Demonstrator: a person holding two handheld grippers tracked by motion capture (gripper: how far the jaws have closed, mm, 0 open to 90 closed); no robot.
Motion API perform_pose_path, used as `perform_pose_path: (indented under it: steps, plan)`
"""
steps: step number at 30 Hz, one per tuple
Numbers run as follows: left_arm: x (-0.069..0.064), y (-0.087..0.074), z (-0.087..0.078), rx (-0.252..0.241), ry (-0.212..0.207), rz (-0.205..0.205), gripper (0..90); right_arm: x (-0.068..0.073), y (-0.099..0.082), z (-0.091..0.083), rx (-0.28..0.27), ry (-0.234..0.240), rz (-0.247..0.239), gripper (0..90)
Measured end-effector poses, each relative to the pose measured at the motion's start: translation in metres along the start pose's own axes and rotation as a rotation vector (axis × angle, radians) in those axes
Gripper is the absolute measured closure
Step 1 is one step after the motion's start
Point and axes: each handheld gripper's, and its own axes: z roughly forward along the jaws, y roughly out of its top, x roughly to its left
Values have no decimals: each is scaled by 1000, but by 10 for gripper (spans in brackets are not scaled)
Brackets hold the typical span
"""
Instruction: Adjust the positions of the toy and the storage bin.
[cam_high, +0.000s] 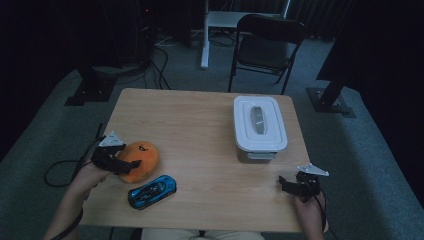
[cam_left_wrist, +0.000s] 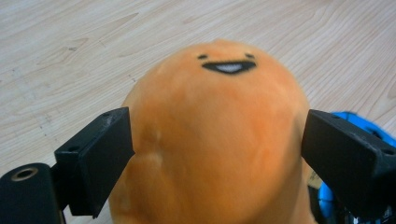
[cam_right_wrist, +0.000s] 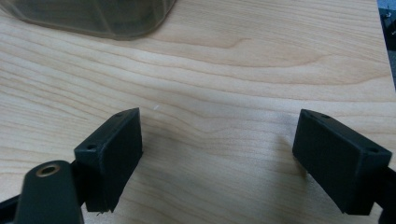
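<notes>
an orange plush toy (cam_high: 140, 161) with a small smiling face is seen lying on the wooden table (cam_high: 200, 130), toward eight o'clock on the tabletop, face end pointing to about one o'clock. the left gripper (cam_high: 120, 162) is placed around the toy from its nine o'clock side; in the left gripper view its jaws are spread wide to either side of the plush toy (cam_left_wrist: 215, 140), the pads standing at the fur's edge or just off it without denting it, so the toy is straddled rather than pinched. a blue toy car (cam_high: 152, 191) is found just beside the toy, at its five o'clock, and its blue body (cam_left_wrist: 359, 126) is glimpsed behind the far jaw in the left gripper view. the right gripper (cam_high: 292, 186) is held low over the table near the four o'clock corner, its jaws spread apart with bare wood (cam_right_wrist: 224, 140) between them and nothing pinched. a white lidded box (cam_high: 259, 127) is set toward two o'clock on the table, well apart from the toy, and its lower edge (cam_right_wrist: 93, 18) is seen at eleven o'clock in the right gripper view. a black folding chair (cam_high: 265, 47) is stood beyond the table at twelve o'clock.
</notes>
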Motion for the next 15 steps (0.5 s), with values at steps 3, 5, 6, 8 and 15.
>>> perform_pose_path:
  steps: [3, 5, 6, 8, 15]
  plan:
    - [-1, 7, -1, -12, 0, -26, 41, 0, 0, 0, 5, 7, -5, 133]
    - [0, 12, -2, -32, 7, -49, 21, 0, 0, 1, 6, 7, -4, 127]
    - [0, 15, -3, -37, 1, -54, 21, 0, 1, 1, 7, 6, -6, 124]
    - [-1, 22, -1, -41, -2, -61, 21, 0, 1, 1, 8, 8, -8, 123]
    - [-21, 48, 15, -82, -33, -17, 23, -3, 5, 0, -6, 10, 5, 125]
